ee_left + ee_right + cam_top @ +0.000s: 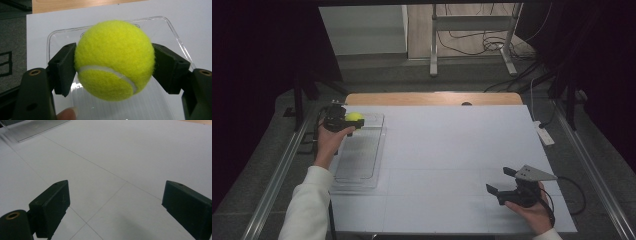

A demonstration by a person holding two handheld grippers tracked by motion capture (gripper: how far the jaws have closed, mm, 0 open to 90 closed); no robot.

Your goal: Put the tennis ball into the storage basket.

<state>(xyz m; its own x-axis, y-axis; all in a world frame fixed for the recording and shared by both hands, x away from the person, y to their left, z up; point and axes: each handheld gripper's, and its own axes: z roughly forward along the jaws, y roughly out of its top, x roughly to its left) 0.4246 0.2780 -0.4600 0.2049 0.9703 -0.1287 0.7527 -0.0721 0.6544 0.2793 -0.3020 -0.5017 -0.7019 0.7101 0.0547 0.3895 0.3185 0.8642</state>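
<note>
A yellow tennis ball (pixel 354 117) (pixel 113 60) sits clamped between the two black jaws of my left gripper (pixel 351 121) (pixel 113 67), which is shut on it. The ball hangs over the far end of a clear plastic tray (pixel 359 155) (pixel 165 25) at the table's left side. A fingertip shows at the bottom of the left gripper view. My right gripper (pixel 500 181) (pixel 115 202) rests at the near right of the white table surface (pixel 452 150), jaws wide open with nothing between them, pointing left.
A wooden table edge (pixel 432 98) runs along the far side of the white sheet. A white power strip (pixel 544 135) lies off the table's right edge. Metal rails run along both sides, and a metal stand with cables stands on the floor beyond.
</note>
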